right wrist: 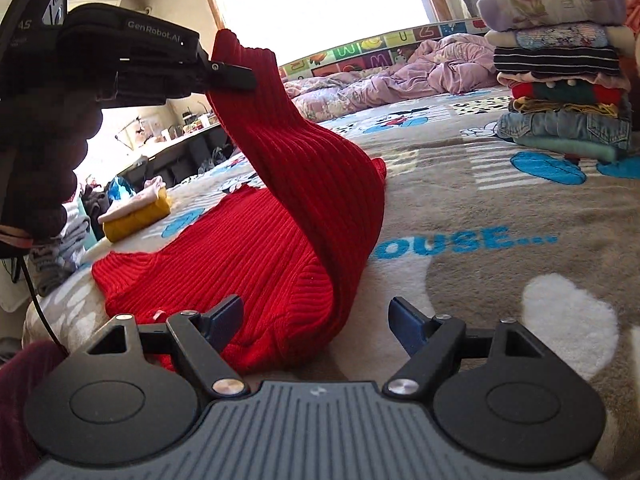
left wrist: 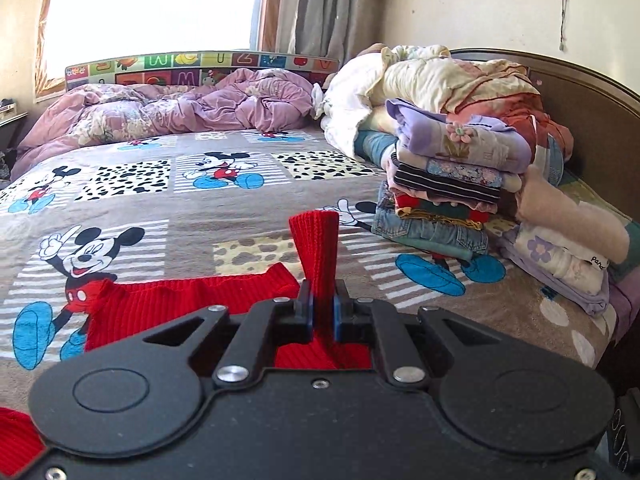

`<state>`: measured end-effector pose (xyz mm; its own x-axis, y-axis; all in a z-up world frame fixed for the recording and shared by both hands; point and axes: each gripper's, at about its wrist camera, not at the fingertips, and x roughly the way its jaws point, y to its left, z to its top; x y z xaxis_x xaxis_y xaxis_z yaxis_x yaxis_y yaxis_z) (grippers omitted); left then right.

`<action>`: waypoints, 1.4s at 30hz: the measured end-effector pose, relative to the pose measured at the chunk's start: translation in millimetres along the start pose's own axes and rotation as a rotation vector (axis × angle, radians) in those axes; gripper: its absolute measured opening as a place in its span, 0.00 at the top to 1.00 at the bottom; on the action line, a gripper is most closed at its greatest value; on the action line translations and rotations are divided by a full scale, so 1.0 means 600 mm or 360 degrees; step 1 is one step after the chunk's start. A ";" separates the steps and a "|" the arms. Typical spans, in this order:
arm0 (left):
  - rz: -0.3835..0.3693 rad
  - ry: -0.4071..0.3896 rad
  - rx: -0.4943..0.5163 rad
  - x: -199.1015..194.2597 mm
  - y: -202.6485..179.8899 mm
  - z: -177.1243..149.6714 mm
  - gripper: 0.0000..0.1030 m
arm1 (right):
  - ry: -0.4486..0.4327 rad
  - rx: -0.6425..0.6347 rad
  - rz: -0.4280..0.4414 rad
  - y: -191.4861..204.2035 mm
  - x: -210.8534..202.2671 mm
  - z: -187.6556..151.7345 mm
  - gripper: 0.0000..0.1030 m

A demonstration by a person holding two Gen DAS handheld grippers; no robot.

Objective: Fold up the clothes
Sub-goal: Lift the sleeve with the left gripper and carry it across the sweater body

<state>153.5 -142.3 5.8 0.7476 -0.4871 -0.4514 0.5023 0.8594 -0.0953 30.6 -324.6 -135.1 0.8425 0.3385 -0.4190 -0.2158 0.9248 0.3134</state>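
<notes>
Left wrist view: the left gripper (left wrist: 322, 304) has its fingers clamped on a raised end of the red sweater (left wrist: 192, 300), while the rest lies on the bed (left wrist: 200, 208). In the right wrist view the right gripper (right wrist: 316, 320) stands wide apart and holds nothing; the sweater's near edge lies between and just ahead of its fingers. The lifted strip rises away and leftward to the left gripper, so the right one is nearer the lying hem.
</notes>
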 end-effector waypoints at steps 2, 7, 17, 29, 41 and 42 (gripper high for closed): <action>0.0020 -0.0007 -0.0030 -0.011 0.017 -0.005 0.92 | 0.0032 -0.0058 -0.0010 0.012 0.008 -0.004 0.23; 0.0057 -0.0017 -0.0134 -0.035 0.059 -0.021 0.92 | 0.0090 -0.0173 -0.0031 0.035 0.026 -0.011 0.23; 0.0155 -0.0037 -0.0359 -0.088 0.147 -0.063 0.92 | 0.0128 -0.0268 -0.0052 0.054 0.040 -0.014 0.23; 0.0275 0.0026 -0.0487 -0.124 0.221 -0.133 0.92 | 0.0142 -0.0271 -0.0076 0.054 0.042 -0.016 0.23; 0.0328 0.0096 -0.0530 -0.113 0.255 -0.171 0.92 | 0.0144 -0.0323 -0.0098 0.059 0.033 -0.018 0.23; 0.0327 0.0099 -0.0534 -0.112 0.257 -0.173 0.92 | 0.0143 -0.0322 -0.0102 0.058 0.031 -0.018 0.23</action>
<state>135.5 39.3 -70.4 0.7851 -0.2980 -0.5430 0.1675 0.9461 -0.2771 33.8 -284.0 -141.0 0.8123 0.2837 -0.5095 -0.2654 0.9578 0.1102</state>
